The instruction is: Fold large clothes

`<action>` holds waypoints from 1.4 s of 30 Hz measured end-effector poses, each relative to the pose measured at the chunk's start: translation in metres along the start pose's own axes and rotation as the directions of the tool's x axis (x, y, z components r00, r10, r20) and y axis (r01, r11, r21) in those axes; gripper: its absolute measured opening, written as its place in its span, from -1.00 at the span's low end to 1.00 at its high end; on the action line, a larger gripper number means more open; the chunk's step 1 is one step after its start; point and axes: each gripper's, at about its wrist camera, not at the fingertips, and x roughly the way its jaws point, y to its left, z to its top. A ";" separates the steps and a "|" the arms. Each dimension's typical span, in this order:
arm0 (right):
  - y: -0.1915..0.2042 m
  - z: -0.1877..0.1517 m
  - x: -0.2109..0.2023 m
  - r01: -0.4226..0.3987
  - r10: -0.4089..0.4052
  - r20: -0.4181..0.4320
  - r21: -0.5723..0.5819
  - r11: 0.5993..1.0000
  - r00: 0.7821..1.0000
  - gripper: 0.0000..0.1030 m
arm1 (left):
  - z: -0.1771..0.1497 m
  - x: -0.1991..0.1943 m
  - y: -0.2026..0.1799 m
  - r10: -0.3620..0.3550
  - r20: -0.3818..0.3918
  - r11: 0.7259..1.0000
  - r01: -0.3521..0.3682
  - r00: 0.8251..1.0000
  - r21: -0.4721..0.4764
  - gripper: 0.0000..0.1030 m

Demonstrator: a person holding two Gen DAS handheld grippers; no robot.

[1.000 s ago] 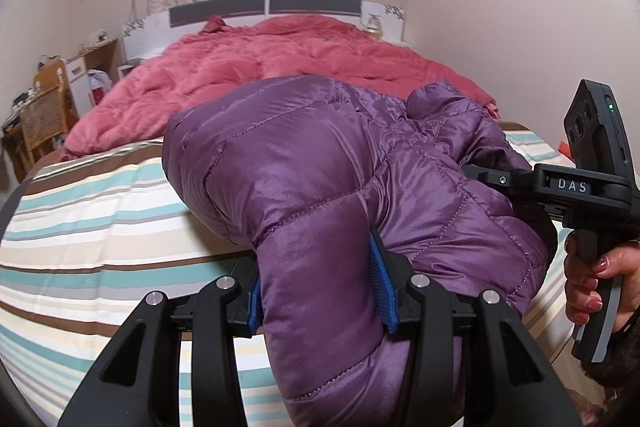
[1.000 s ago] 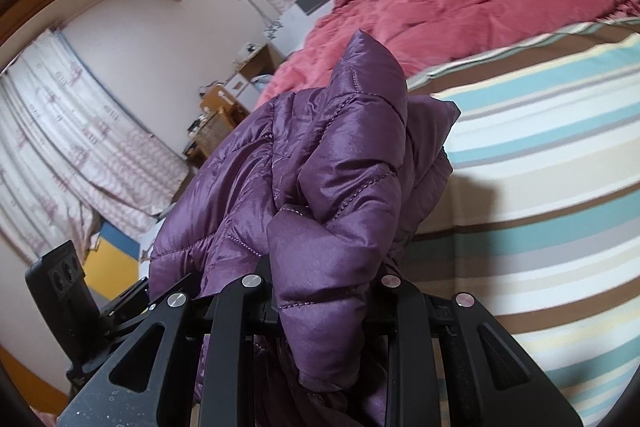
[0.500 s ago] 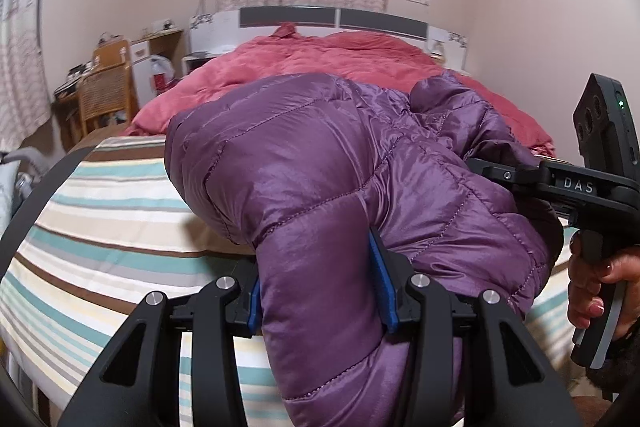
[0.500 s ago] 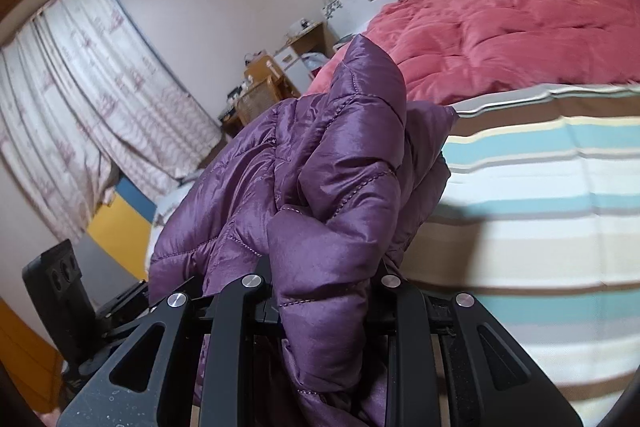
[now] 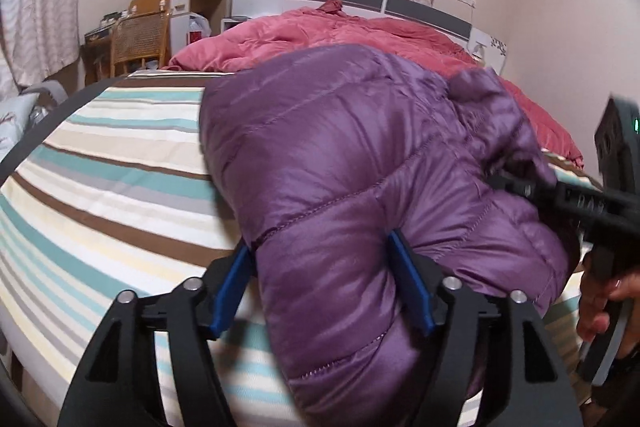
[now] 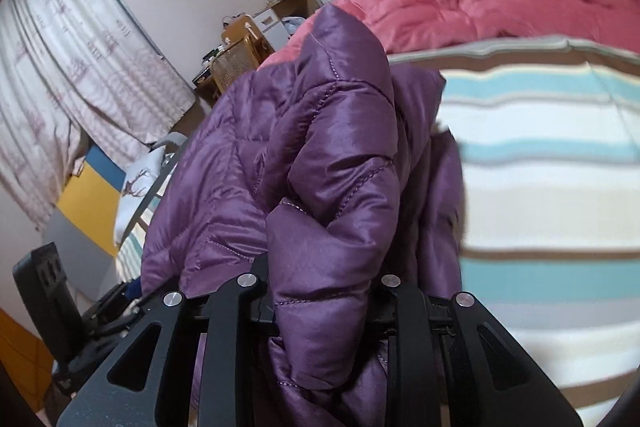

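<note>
Tools left (image 5: 324, 283) and right (image 6: 320, 307) each pinch the purple jacket (image 5: 360, 155) above the striped bed (image 5: 100, 187).

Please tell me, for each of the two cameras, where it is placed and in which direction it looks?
Left wrist: on the left claw, looking along its fingers across the striped bed toward the headboard; the right claw and hand show at right.
Right wrist: on the right claw, tilted, looking toward the bed and curtains; the left claw's body shows lower left.
Shared: purple jacket gripped by both, pink duvet, wicker chair.
</note>
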 end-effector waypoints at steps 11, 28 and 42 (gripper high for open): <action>0.020 -0.002 -0.071 0.091 -0.081 0.146 -0.058 0.994 0.986 -0.22 | 0.015 -0.040 0.000 0.089 0.067 0.996 -0.088 0.994 -0.009 0.60; 0.024 0.020 0.040 0.252 -0.261 -0.023 -0.189 0.949 0.965 -0.34 | 0.013 0.021 -0.030 0.173 -0.077 0.979 -0.163 0.982 0.119 0.68; 0.048 0.000 -0.019 0.254 -0.244 0.078 -0.171 0.952 0.967 0.03 | 0.001 -0.022 -0.032 0.188 -0.071 0.982 -0.186 0.980 0.037 0.96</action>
